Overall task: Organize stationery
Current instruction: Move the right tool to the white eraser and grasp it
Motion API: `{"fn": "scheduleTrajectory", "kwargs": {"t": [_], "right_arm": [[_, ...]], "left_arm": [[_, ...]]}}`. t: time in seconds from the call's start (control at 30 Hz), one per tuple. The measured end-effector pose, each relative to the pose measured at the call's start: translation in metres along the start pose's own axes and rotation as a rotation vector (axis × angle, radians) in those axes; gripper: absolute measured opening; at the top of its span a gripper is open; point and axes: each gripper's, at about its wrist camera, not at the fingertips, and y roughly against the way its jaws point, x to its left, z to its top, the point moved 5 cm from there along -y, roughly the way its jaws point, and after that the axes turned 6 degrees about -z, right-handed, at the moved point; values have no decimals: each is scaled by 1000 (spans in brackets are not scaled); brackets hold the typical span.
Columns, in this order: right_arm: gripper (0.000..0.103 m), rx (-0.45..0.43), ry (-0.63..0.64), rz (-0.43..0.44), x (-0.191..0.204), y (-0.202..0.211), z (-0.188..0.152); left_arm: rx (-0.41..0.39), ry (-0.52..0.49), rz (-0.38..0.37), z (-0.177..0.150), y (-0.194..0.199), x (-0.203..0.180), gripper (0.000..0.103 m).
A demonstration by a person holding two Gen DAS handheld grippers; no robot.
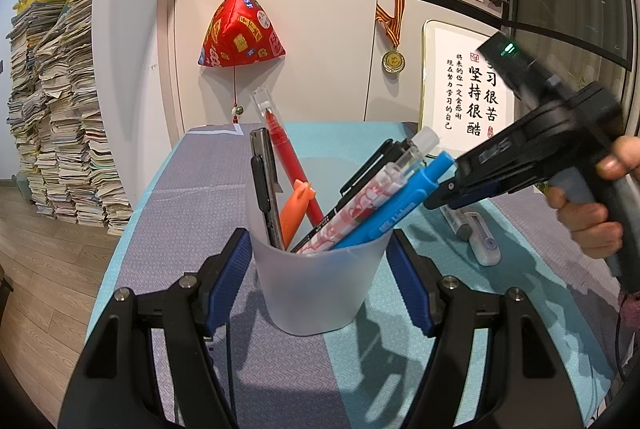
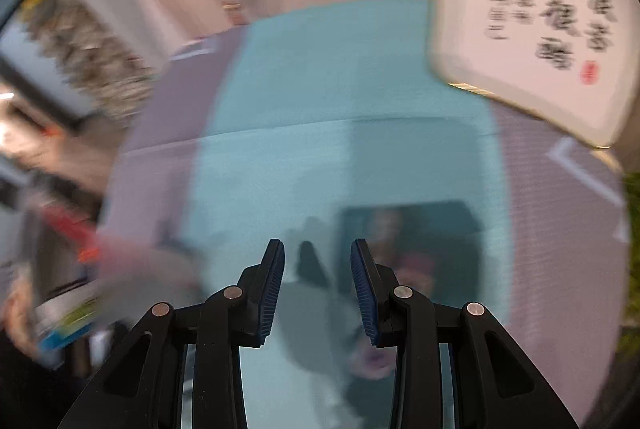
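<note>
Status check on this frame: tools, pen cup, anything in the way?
Left tool clamped on pen cup. Right tool empty, jaws apart. Correction tape and one more item on the cloth. Nothing blocking.

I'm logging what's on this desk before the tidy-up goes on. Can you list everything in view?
cup: one, frosted white, on the cloth, between the left gripper's pads
red pen: one, in the cup
black pens: two, in the cup, one each side
orange clip: one, in the cup
patterned pen: one, white and red, in the cup
blue pen: one, in the cup, leaning right
white items: two, lying on the cloth right of the cup
cloth: one, teal and lilac
framed calligraphy: one, white, far right
red ornament: one, hanging on the cabinet
medal: one, gold
paper stacks: tall, far left
left gripper: shut on the cup
right gripper: open, empty
hand: one, holding the right gripper
</note>
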Motion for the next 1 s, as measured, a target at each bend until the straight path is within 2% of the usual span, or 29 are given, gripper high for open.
{"fn": "scheduleTrajectory", "kwargs": {"t": [0.07, 0.1, 0.17, 0.23, 0.4, 0.47, 0.6, 0.63, 0.73, 0.83, 1.0], "right_arm": [[35, -24, 0, 29, 3, 8, -1], [35, -45, -2, -9, 0, 12, 0], [35, -84, -11, -142, -10, 15, 5], [35, -78, -36, -196, -21, 12, 8], [35, -7, -75, -199, -33, -8, 6], [35, -4, -65, -182, -29, -8, 3], [35, 8, 0, -35, -3, -4, 1], [35, -2, 15, -27, 2, -1, 1], [35, -44, 12, -94, 0, 5, 5], [35, -27, -15, -178, -11, -2, 8], [35, 19, -76, -207, -23, -16, 10]], "left_arm": [[0, 1, -1, 0, 0, 0, 70], [0, 1, 0, 0, 0, 0, 70], [0, 1, 0, 0, 0, 0, 70], [4, 1, -1, 0, -1, 0, 69], [4, 1, -1, 0, -1, 0, 69], [4, 1, -1, 0, -1, 0, 69], [5, 1, -1, -1, -1, 0, 70], [5, 1, -1, -1, 0, 0, 70], [5, 1, 0, -1, 0, 0, 70], [5, 1, 0, -1, 0, 0, 69], [5, 2, 0, -1, 0, 0, 69]]}}
